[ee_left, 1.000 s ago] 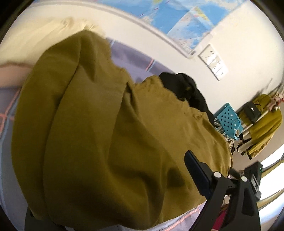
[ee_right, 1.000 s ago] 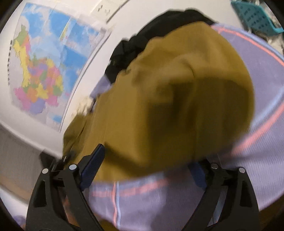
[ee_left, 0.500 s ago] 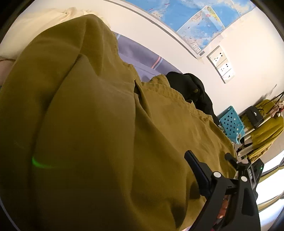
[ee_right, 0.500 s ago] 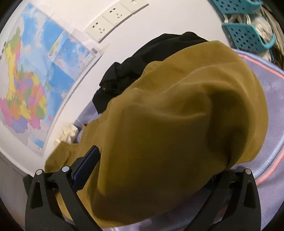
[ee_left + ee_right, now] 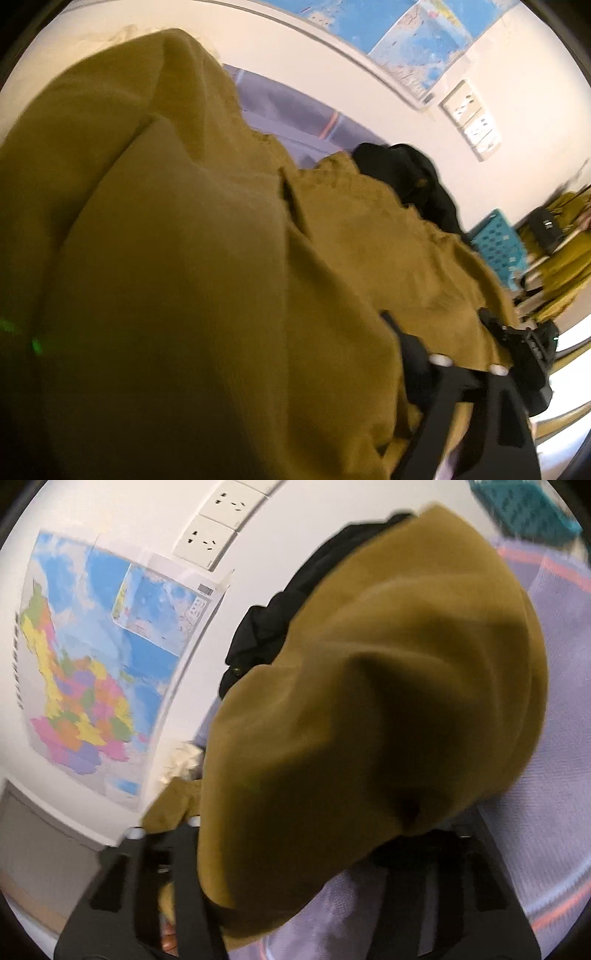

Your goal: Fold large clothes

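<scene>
Olive garment (image 5: 207, 258), heaped on the lilac bedsheet (image 5: 554, 709): soft, floppy, light.
Both left tongs (image 5: 332, 387) and right tongs (image 5: 325, 834) were just closing over its near edge; grip unclear. Grab hems.

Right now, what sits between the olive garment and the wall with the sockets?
A black garment, bunched up at the olive garment's far edge, below the sockets. Right wrist view shows it best; the left wrist view shows it too.
</scene>
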`<state>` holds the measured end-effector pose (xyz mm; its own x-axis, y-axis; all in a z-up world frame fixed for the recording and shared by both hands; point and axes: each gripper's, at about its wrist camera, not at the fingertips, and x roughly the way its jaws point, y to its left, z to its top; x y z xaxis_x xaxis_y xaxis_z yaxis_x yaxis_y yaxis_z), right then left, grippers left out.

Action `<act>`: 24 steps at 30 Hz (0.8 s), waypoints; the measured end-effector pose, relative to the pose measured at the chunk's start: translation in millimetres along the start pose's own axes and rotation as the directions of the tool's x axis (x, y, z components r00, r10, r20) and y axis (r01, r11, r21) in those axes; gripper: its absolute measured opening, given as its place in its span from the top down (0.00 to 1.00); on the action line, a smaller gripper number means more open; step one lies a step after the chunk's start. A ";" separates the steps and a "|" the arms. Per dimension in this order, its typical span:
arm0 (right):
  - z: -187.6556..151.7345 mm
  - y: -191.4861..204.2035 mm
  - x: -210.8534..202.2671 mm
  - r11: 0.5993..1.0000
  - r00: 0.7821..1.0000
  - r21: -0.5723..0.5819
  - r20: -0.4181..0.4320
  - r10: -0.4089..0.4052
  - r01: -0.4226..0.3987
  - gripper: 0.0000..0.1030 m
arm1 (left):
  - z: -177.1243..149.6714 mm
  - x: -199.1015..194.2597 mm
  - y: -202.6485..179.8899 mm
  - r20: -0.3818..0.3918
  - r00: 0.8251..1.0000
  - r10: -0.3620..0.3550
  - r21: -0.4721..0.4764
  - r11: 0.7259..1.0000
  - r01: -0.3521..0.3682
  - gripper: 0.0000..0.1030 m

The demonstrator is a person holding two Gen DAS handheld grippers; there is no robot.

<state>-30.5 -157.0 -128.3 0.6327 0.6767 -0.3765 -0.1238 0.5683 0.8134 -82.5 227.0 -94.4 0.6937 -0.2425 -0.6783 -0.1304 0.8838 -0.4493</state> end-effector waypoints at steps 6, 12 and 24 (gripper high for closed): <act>1.5 47.3 -25.5 0.975 0.991 -0.190 0.031 0.127 -0.119 0.76 | 8.5 -25.8 -6.5 0.001 1.000 -0.026 0.046 0.999 0.026 0.59; 17.8 130.3 -57.3 0.906 0.968 -0.368 0.056 0.245 -0.208 0.77 | 43.8 -90.1 -21.7 0.100 0.988 -0.118 0.139 0.985 0.103 0.62; 59.4 329.0 23.8 0.706 0.859 -0.554 -0.032 0.511 -0.441 0.77 | 178.0 -234.6 35.1 0.446 0.895 0.007 0.144 0.986 -0.080 0.62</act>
<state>-10.7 18.3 156.7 0.4557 0.8867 0.0784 -0.7900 0.3623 0.4947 -123.7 386.1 152.5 0.9360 -0.0320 -0.3506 -0.0820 0.9487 -0.3053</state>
